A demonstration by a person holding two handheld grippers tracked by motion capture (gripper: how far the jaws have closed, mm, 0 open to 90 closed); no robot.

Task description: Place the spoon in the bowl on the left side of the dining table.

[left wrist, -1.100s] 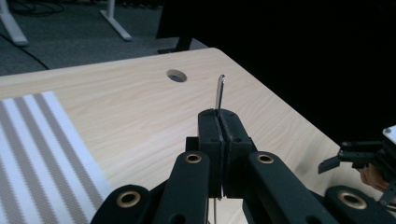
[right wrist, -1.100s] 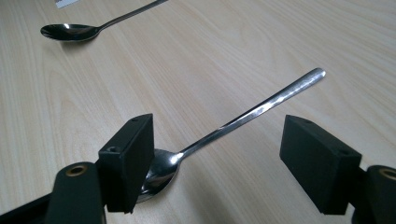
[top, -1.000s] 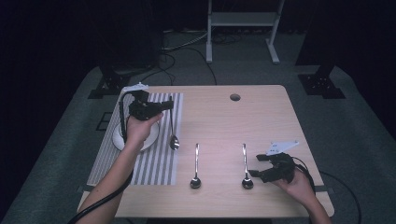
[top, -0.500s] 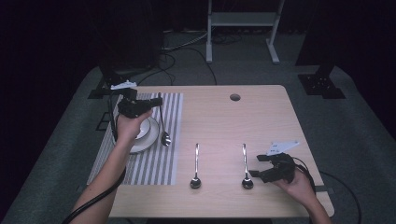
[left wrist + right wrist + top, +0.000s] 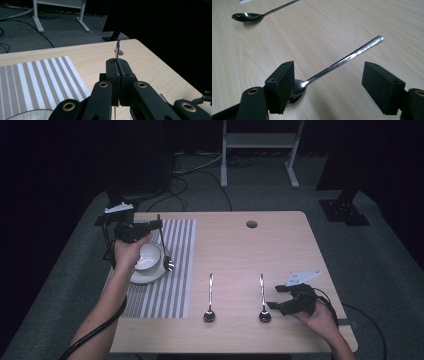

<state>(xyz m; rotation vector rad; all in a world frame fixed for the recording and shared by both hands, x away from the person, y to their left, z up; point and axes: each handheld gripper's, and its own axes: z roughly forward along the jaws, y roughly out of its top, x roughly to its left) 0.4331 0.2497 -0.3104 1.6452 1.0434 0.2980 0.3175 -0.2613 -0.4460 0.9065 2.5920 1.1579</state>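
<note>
The left claw (image 5: 159, 224) is clenched on the thin handle of a spoon (image 5: 166, 251), seen from above at about ten o'clock on the tabletop (image 5: 280, 250). The spoon hangs down from the jaws, its bowl low beside the right rim of a white bowl (image 5: 148, 256) that sits on a white plate (image 5: 145, 276). Whether the spoon touches the bowl cannot be told. Plate and bowl rest on a striped placemat (image 5: 172, 285) that covers the left part of the tabletop. In the left gripper view the jaws are pressed together around the handle (image 5: 117, 51), whose tip sticks up above them, with the placemat (image 5: 32, 80) lying at nine o'clock of the claw (image 5: 117, 65).

The right claw (image 5: 276, 296) is released, its jaws standing wide apart at about four o'clock on the tabletop. It rests just beside the bowl end of a second spoon (image 5: 262, 297), which lies flat with its handle pointing toward twelve o'clock. A third spoon (image 5: 210, 297) lies parallel to it, at its nine o'clock side, near the placemat's right edge. In the right gripper view the second spoon (image 5: 332, 66) lies between the open jaws, its bowl next to the left jaw, with no pad pressing on it, and the third spoon (image 5: 259, 13) lies farther off at eleven o'clock.
</note>
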